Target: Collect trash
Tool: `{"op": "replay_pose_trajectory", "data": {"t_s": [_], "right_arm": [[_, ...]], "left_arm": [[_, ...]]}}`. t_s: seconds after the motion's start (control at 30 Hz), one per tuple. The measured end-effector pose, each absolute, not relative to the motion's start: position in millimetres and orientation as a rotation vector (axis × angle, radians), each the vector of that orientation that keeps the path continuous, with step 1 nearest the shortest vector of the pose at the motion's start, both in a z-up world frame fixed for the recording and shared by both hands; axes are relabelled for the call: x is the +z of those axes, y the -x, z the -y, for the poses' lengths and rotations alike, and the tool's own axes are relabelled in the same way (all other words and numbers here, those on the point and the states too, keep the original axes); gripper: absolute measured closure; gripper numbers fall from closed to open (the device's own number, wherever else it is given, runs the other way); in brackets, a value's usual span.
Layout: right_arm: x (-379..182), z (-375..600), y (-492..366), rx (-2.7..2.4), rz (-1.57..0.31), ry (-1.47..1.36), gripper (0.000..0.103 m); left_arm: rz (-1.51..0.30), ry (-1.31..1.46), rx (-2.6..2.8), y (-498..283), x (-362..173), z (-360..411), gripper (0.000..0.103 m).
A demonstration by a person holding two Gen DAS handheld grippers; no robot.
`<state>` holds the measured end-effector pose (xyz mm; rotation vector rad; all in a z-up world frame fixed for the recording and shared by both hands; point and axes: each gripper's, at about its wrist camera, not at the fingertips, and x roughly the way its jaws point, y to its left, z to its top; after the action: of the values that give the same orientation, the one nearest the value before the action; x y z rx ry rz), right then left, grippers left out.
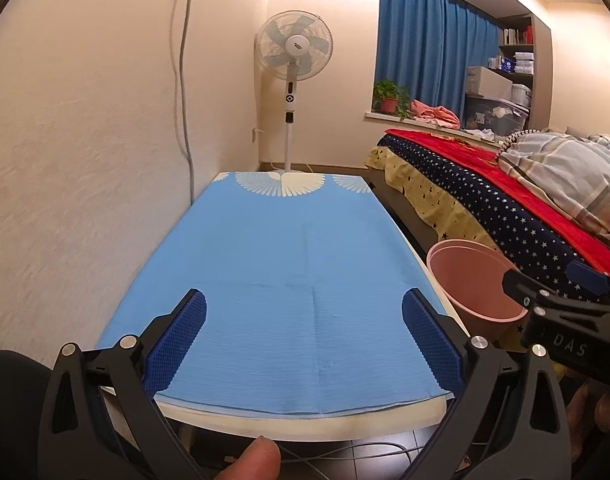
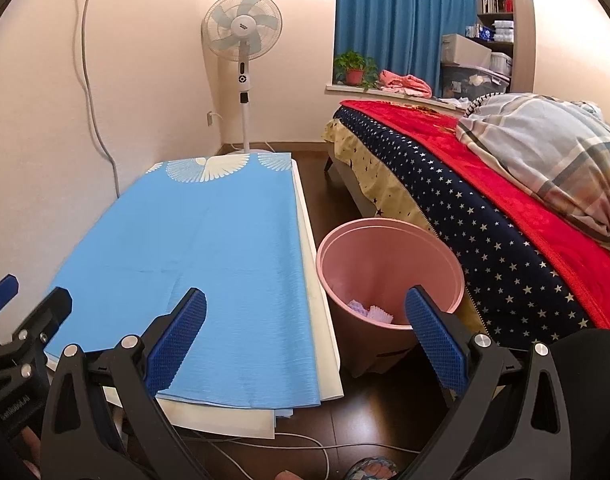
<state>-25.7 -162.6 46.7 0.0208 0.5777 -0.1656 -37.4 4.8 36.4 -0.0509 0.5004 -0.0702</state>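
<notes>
**Counter looks bare, the trash lies in the bin**

I take the pink bin (image 2: 389,268) as my landmark. It stands on the dark floor, between the counter (image 2: 325,340) on its left and the bed (image 2: 485,216) on its right, just beside the counter's long right edge. At the bottom of the bin I see small pale crumpled pieces (image 2: 371,312), lilac and white (paper, I think, but they are too small to be sure). This is the only trash that I can find in either view.

My right gripper (image 2: 305,332) is wide open and holds nothing; the near rim of the bin lies between its fingers, a little to the right. My left gripper (image 1: 305,332) is also wide open and empty, and it points along the counter, left of the bin. The right hand is clearly the nearer one to the bin.

The blue cloth (image 1: 281,272) on the counter runs away from me, with its long axis toward the standing fan (image 1: 293,46) far beyond the bin, and nothing lies on it. So I judge that the collecting is done or almost done.

If one more piece appears, the counter edge and the hanging bed cover (image 2: 505,256) crowd the bin on both sides. White cables (image 2: 325,446) lie on the floor in front of the bin.
</notes>
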Motion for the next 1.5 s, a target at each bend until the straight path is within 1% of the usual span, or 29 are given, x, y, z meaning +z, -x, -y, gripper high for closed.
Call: {"op": "replay_pose_trajectory", "data": {"t_s": [1.5], "right_arm": [[45.8,162.4,27.6,-0.168,-0.576,-0.005,0.005]], "left_arm": [[-0.535,0.044,-0.078,34.4,31.2,4.9,0.008]]}}
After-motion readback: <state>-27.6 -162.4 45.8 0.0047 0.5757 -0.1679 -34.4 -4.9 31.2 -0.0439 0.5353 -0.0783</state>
